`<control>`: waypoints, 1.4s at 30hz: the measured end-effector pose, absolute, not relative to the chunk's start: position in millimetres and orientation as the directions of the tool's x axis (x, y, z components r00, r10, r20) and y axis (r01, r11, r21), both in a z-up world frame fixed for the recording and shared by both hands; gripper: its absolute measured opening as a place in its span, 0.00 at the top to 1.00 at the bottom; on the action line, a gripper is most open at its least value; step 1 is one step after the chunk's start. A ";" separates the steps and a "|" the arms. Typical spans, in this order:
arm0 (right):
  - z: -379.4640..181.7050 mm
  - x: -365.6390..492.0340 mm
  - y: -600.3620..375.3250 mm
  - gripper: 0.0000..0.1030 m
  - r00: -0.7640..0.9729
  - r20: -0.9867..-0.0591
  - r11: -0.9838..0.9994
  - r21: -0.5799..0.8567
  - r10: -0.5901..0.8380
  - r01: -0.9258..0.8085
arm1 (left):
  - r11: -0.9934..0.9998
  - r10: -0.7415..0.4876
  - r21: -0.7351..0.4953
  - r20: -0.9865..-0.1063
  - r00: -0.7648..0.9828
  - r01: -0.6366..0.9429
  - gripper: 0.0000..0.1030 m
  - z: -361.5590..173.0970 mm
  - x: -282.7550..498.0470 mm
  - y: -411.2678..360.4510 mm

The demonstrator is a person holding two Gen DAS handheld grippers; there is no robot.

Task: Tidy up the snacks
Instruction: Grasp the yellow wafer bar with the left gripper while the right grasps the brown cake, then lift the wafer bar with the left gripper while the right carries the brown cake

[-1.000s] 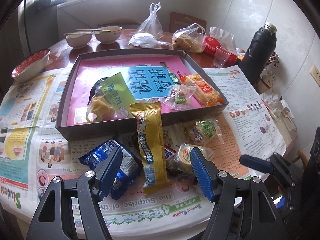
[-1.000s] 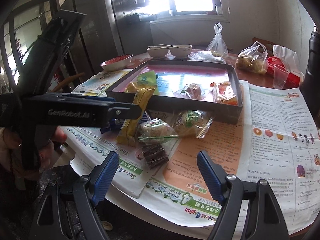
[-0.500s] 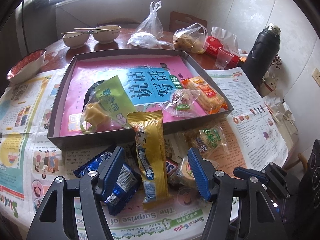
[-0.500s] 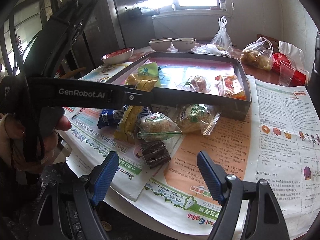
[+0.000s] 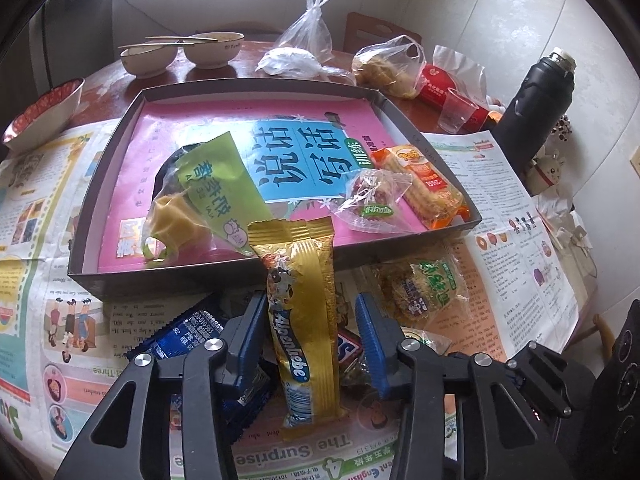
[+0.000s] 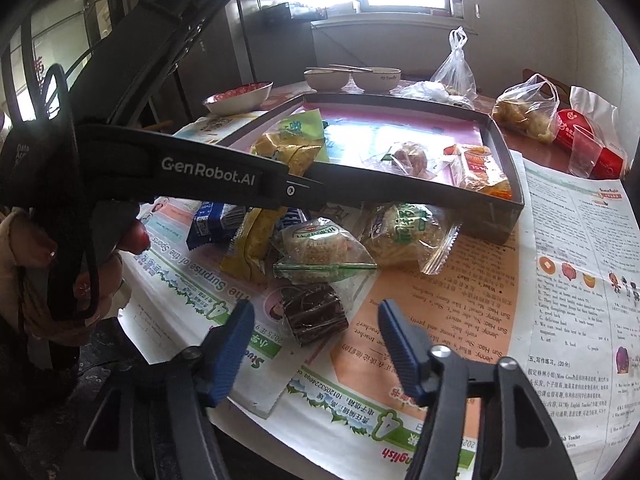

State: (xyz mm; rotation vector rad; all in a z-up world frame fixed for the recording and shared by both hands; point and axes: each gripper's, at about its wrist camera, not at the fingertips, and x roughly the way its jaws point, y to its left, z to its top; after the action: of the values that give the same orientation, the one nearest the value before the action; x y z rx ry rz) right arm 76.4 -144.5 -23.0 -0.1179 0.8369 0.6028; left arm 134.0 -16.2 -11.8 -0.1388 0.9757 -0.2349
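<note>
1. Left wrist view: the left gripper point(image 5: 311, 334) straddles one gold Alpenliebe candy packet point(image 5: 303, 312), its blue pads spread on either side, apparently not yet pinching it.
2. One grey tray point(image 5: 224, 276) holds four snacks; the candy packet's top leans on its near wall.
3. Five more wrapped snacks lie on the newspaper point(image 6: 560, 280) by the tray.
4. Right wrist view: the right gripper point(image 6: 316, 346) hovers spread wide near one brown cake point(image 6: 314, 312).
5. Three bowls sit behind the tray.

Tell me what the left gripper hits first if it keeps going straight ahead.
The gold candy packet between the left gripper's open fingers; beyond it, probably the near wall of the gray box.
</note>
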 end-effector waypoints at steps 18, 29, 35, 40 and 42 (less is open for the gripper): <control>-22.9 77.2 -164.8 0.65 0.533 -0.725 0.853 0.144 0.436 -0.502 | 0.964 -0.263 -0.234 -0.791 0.553 0.124 0.84 -8.1 130.6 -5.4; -13.9 80.1 -179.4 0.65 0.568 -0.709 0.879 0.158 0.418 -0.450 | 0.971 -0.237 -0.205 -0.754 0.613 0.123 0.85 14.9 118.4 0.7; -4.1 79.9 -184.1 0.65 0.588 -0.689 0.880 0.162 0.425 -0.446 | 0.973 -0.230 -0.195 -0.733 0.640 0.126 0.85 27.3 113.5 0.5; 3.3 80.5 -187.1 0.65 0.603 -0.672 0.882 0.169 0.429 -0.440 | 0.972 -0.231 -0.194 -0.719 0.655 0.130 0.85 34.5 110.3 1.6; 5.8 81.2 -187.7 0.65 0.607 -0.668 0.883 0.170 0.430 -0.438 | 0.972 -0.232 -0.195 -0.716 0.658 0.130 0.85 36.3 109.7 1.8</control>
State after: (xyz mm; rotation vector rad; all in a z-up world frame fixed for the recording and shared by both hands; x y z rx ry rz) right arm 81.2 -187.7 5.8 -0.0110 0.7687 0.5020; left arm 109.7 1.8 36.3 -0.1309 0.8277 -0.2052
